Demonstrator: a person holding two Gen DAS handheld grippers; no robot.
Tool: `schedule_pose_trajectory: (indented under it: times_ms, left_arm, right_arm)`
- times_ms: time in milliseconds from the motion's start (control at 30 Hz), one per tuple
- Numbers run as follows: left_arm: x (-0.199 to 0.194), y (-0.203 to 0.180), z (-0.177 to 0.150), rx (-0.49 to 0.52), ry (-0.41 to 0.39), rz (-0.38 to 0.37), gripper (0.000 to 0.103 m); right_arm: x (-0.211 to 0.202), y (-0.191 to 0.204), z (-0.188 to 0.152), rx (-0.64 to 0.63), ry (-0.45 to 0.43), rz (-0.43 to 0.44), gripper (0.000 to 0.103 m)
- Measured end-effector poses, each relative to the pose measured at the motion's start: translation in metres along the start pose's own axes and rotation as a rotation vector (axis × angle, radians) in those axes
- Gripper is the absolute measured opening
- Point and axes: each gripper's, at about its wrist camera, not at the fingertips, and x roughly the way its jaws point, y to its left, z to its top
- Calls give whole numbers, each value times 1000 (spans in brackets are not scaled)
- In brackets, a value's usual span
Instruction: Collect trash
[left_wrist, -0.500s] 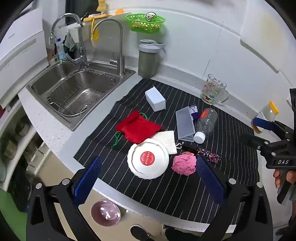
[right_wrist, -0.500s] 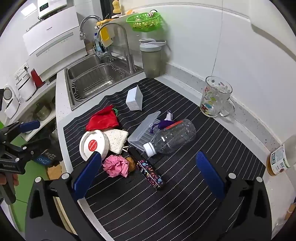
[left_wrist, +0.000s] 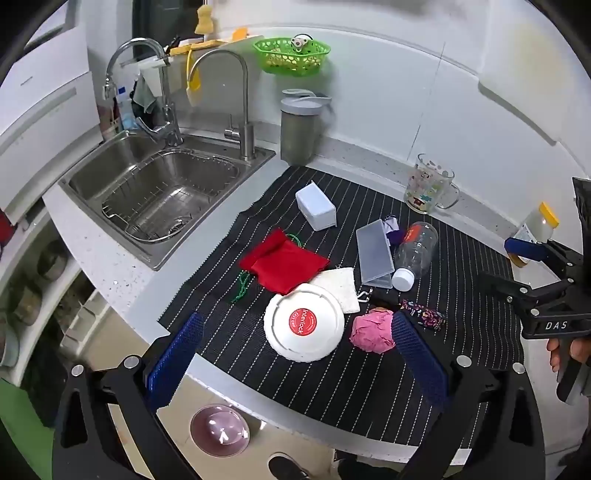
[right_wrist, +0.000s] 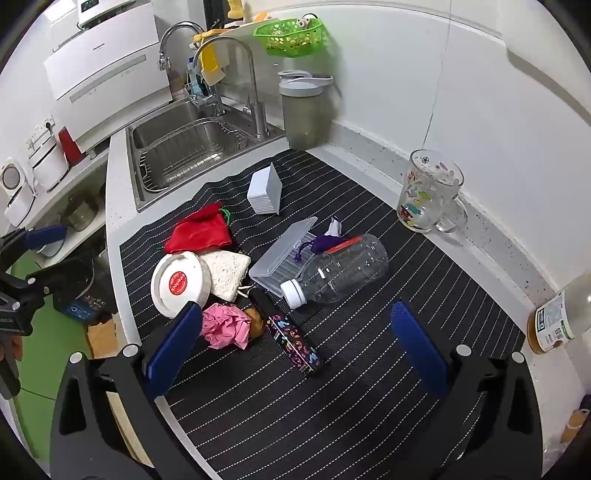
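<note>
Crumpled pink paper lies below both downward-tilted grippers, fingers spread.

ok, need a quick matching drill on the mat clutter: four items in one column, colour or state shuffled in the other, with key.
Items:
1. crumpled paper
2. plastic bottle
3. cloth pouch
4. round lid

Traits:
A. red, lying flat
B. clear, on its side, white cap
C. pink, balled up
D. white with red centre sticker

Pairs: 1-C, 2-B, 3-A, 4-D

"DAS" on right hand-held gripper
</note>
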Motion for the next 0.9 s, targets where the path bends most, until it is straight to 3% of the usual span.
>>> schedule_pose_trajectory:
  times_ms: [900]
  left_arm:
    - [0, 10, -2, -8, -8, 2, 97]
  right_arm:
    - [2, 1, -7, 3, 20, 9, 100]
